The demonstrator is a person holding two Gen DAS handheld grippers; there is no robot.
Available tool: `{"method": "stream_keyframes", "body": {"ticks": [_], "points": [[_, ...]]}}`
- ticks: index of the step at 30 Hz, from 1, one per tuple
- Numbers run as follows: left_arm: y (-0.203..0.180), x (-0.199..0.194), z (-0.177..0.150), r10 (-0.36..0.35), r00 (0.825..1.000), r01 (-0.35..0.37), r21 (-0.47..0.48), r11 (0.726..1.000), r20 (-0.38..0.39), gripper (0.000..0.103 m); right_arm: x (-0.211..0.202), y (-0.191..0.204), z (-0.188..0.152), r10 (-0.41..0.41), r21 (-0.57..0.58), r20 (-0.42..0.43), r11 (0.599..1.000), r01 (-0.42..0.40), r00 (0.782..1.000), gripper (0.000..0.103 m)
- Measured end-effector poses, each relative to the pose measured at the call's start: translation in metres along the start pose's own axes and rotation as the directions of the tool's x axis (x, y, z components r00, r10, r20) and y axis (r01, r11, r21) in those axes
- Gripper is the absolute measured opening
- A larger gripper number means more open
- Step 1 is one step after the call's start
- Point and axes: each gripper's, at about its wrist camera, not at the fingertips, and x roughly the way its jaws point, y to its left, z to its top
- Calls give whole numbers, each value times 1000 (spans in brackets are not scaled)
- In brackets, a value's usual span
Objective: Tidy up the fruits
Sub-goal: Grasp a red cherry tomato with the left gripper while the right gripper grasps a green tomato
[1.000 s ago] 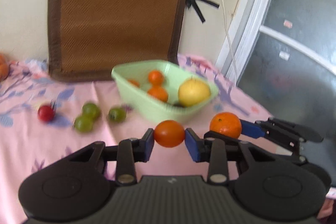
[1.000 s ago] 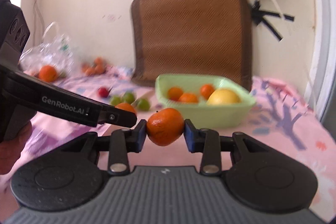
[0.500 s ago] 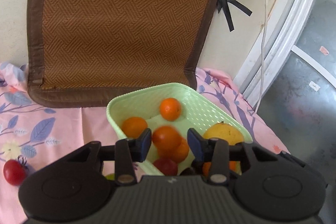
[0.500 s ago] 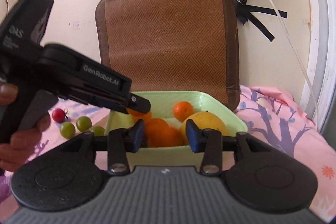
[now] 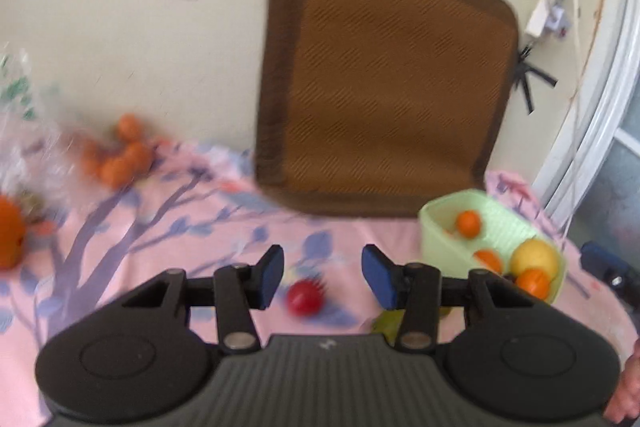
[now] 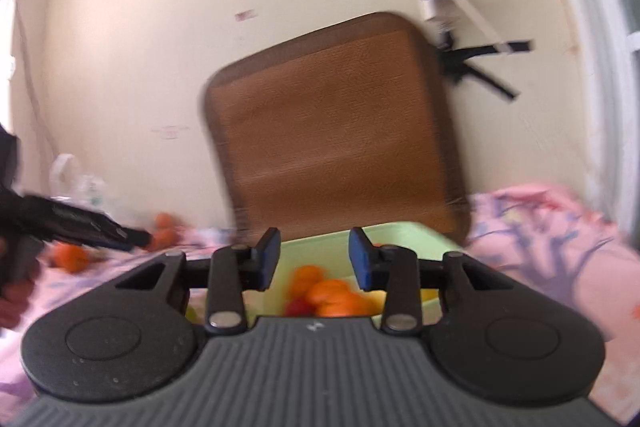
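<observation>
My left gripper (image 5: 322,277) is open and empty above the pink floral cloth, with a red tomato (image 5: 305,298) just beyond its fingers. The light green basket (image 5: 440,229) sits to its right and holds several oranges and a yellow fruit (image 5: 534,259). A green fruit (image 5: 386,323) shows partly behind the right finger. My right gripper (image 6: 313,261) is open and empty just above the basket (image 6: 400,229), over the oranges (image 6: 332,293) and a red fruit (image 6: 296,307) in it. The left gripper shows at the left of the right wrist view (image 6: 80,225).
A brown woven mat (image 5: 384,83) leans on the wall behind the basket. More oranges (image 5: 120,157) and a clear plastic bag (image 5: 20,131) lie at the far left. A large orange (image 5: 8,231) is at the left edge. A window frame is on the right.
Both grippers have opened and let their oranges go into the basket. The left gripper has swung left, away from the basket, to above the red tomato. The right one stays over the basket.
</observation>
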Motion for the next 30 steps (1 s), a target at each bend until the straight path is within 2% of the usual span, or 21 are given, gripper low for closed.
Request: {"method": "stream_keyframes", "body": {"ticks": [3, 5, 8, 11, 13, 14, 16, 18, 23, 30], "points": [[7, 13, -10, 2, 1000, -2, 2, 1000, -28, 46, 10, 38, -2, 74, -46, -90, 996, -78, 993, 40], [6, 27, -12, -5, 999, 5, 1, 1000, -37, 53, 26, 65, -10, 84, -99, -157, 990, -101, 984, 40], [4, 44, -15, 5, 998, -4, 18, 1000, -58, 53, 54, 94, -23, 65, -166, -255, 980, -109, 965, 40], [2, 55, -20, 24, 997, -21, 38, 999, -80, 44, 81, 107, -30, 32, -188, -323, 977, -98, 946, 41], [2, 56, -24, 35, 997, -31, 54, 998, -66, 37, 95, 108, -34, 21, -183, -354, 979, -92, 935, 41], [3, 56, -24, 23, 998, -20, 50, 999, -64, 28, 102, 108, -35, 20, -176, -372, 980, -92, 928, 41], [6, 56, -24, 3, 998, 0, 36, 999, -65, 29, 112, 108, -42, 5, -167, -404, 983, -79, 915, 40], [7, 53, -25, -11, 998, 13, 28, 1000, -66, 29, 118, 108, -46, -2, -157, -438, 985, -74, 899, 29], [5, 22, -40, -61, 996, 62, 0, 998, -60, 29, 95, 108, -45, 16, -141, -405, 987, -80, 914, 29], [-33, -34, -86, -135, 989, 137, 29, 990, -65, 29, 18, 101, -51, -1, -189, -335, 980, -66, 942, 29]]}}
